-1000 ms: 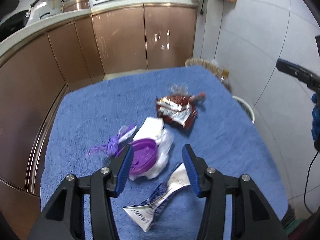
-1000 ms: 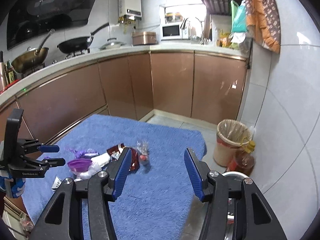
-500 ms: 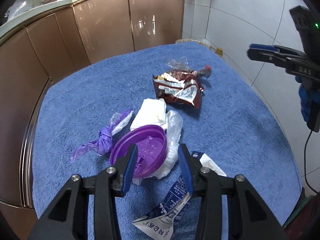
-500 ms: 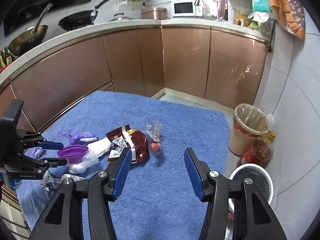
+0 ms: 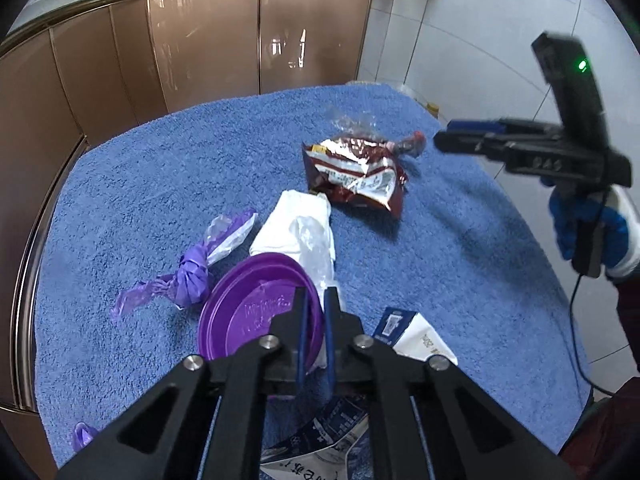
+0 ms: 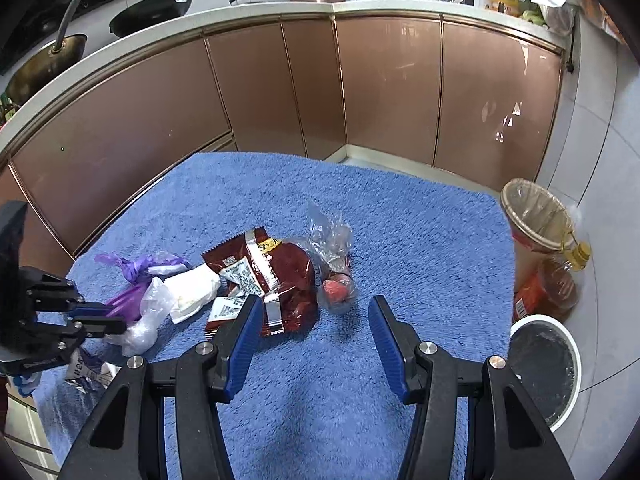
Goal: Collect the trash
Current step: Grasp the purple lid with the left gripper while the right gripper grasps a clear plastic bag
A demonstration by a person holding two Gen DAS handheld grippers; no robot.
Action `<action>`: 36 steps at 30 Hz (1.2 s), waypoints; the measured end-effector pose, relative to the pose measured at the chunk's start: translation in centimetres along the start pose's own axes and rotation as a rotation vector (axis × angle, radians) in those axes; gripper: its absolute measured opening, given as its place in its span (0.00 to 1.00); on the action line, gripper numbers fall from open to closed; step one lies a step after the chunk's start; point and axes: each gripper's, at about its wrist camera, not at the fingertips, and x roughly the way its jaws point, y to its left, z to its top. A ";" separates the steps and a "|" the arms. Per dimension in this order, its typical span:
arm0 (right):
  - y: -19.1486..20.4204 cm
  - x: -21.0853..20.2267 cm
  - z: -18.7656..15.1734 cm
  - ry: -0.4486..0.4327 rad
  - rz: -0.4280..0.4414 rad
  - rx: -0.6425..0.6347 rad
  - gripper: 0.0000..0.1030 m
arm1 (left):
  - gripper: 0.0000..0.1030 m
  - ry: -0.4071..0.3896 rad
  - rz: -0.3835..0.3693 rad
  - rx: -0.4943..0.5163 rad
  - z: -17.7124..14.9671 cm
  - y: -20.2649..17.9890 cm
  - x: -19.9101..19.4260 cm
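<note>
Because lines run near to far: each label names one thing on the blue cloth [image 6: 400,216].
Left gripper [image 5: 314,296]: pinched narrow on the rim of the purple lid, an edge grip since the lid is flat.
Purple lid [image 5: 248,312]: tilted on a clear bag [image 5: 316,240], near edge of the cloth.
Right gripper [image 6: 312,308]: wide apart, holding nothing, poised above the snack bag.
Snack bag [image 6: 280,276]: mid-cloth, probably next.
Bin [image 6: 536,216]: lined, on the floor past the far corner, within reach for dropping.

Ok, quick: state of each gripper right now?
Left gripper: shut on the purple lid.
Right gripper: open, holding nothing.
</note>
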 end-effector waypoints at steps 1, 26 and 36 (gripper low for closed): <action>-0.1 0.3 -0.1 0.003 0.000 0.002 0.50 | 0.06 -0.009 -0.008 -0.010 -0.1 0.2 -0.2; -1.7 1.9 0.1 -0.008 0.028 0.043 0.09 | 0.05 -0.130 -0.079 -0.214 -2.2 2.9 -3.2; -2.1 -4.5 -0.2 -0.096 -0.001 0.052 0.08 | 0.05 -0.221 -0.053 -0.210 -2.2 0.8 -8.2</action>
